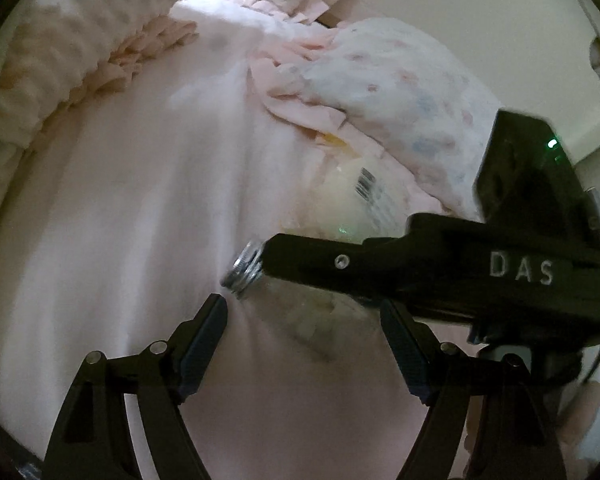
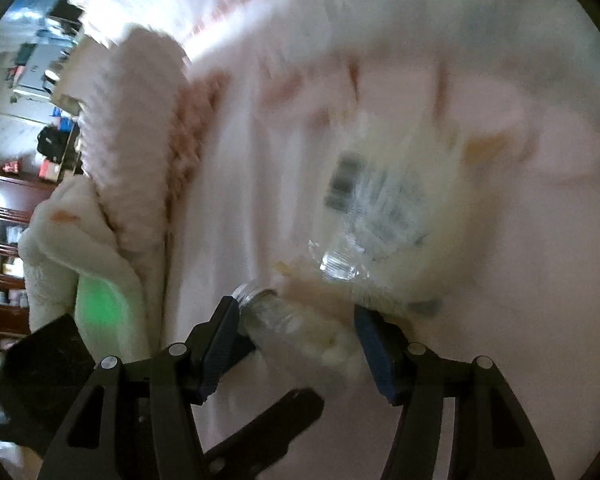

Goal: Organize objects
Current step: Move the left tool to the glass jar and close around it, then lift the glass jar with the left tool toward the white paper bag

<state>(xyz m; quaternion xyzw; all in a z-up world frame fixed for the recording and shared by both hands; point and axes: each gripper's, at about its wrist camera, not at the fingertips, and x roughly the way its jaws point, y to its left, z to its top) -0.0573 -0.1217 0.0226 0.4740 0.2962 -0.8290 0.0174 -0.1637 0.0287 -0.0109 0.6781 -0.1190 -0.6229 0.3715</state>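
A clear glass jar (image 2: 300,332) with a threaded mouth and whitish pieces inside lies slanted between my right gripper's (image 2: 296,308) pads, and the gripper is shut on it. In the left wrist view the same jar (image 1: 244,272) pokes out from under the right gripper (image 1: 284,268) over the pink sheet. Behind it lies a clear plastic bag (image 1: 364,196) with a barcode label and cream contents, blurred in the right wrist view (image 2: 380,200). My left gripper (image 1: 302,304) stands open just short of the jar and grips nothing. One of its fingers (image 2: 268,424) shows below the jar.
A pink bed sheet (image 1: 160,200) fills both views. A ruffled quilt (image 1: 60,80) lies bunched at the left, a floral pillow (image 1: 400,92) at the right by the wall (image 1: 480,20). A fluffy white blanket (image 2: 80,240) hangs at the bed edge, with dark wooden shelves (image 2: 4,220) beyond.
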